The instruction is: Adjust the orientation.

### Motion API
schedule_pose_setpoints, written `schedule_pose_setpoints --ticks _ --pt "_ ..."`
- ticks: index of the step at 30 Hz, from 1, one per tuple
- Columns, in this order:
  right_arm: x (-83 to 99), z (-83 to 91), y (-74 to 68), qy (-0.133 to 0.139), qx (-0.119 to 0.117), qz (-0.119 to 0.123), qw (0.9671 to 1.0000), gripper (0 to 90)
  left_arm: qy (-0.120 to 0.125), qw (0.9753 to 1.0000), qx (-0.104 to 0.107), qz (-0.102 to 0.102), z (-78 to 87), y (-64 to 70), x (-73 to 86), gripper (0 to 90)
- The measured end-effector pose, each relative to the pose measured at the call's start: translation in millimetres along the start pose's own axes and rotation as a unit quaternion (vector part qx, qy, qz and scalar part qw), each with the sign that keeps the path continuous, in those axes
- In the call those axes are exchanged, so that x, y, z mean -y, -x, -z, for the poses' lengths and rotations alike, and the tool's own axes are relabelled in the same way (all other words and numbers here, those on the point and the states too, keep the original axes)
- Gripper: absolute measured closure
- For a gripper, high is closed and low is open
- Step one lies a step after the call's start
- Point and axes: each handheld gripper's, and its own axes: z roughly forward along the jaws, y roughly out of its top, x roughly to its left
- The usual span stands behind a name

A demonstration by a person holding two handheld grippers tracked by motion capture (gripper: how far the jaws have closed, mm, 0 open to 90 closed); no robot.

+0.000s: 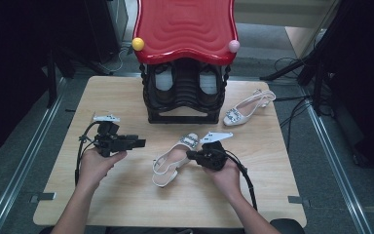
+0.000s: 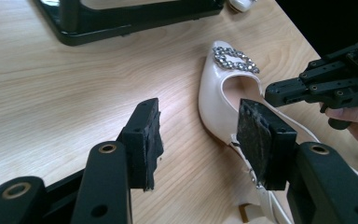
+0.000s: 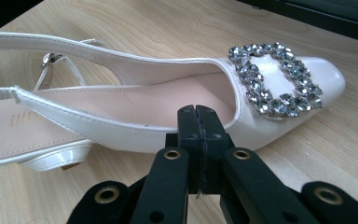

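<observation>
A white slingback shoe [image 1: 171, 162] with a rhinestone buckle [image 3: 275, 79] lies on the wooden table [image 1: 126, 195], toe toward the rack. My right gripper [image 1: 190, 155] is shut, its tips against the shoe's near side wall [image 3: 121, 128], and I see nothing pinched between the pads. In its own view the right gripper [image 3: 198, 112] overlaps the shoe's opening. My left gripper [image 1: 141, 143] is open, held left of the shoe. Its view shows the left gripper [image 2: 198, 140] wide, with the shoe [image 2: 219, 102] by the right pad and the right gripper [image 2: 270, 91] beyond.
A black shoe rack [image 1: 182, 97] with a red wavy top [image 1: 185, 24] stands at the table's far middle, dark shoes inside. A second white buckled shoe [image 1: 246, 108] lies to its right. Bare wood spreads along the front and left. Cables trail from both grippers.
</observation>
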Motion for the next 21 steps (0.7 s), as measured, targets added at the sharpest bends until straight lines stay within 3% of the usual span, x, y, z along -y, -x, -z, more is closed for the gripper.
schedule_pose_setpoints --ticks 6,10,15,18,21 --pt "-3.8 -6.2 3.6 -0.005 -0.007 -0.001 1.0 90.0 0.003 0.9999 -0.01 0.0 6.7 -0.6 6.1 49.1" --pt "-4.0 -0.6 4.6 -0.012 -0.013 -0.006 0.9998 90.0 0.009 0.9998 -0.016 0.007 13.5 -3.4 10.5 49.1" --pt "0.8 6.0 9.1 -0.027 0.014 -0.004 0.9995 90.0 0.016 0.9995 -0.023 0.015 20.7 -9.4 12.8 49.2" --pt "2.4 2.5 15.6 -0.024 -0.002 -0.021 0.9995 90.0 0.024 0.9993 -0.025 0.014 21.6 -9.8 13.4 49.2" --pt "2.7 -0.1 13.7 -0.02 0.006 -0.004 0.9998 90.0 0.023 0.9994 -0.025 0.012 22.5 -9.9 13.1 49.2"
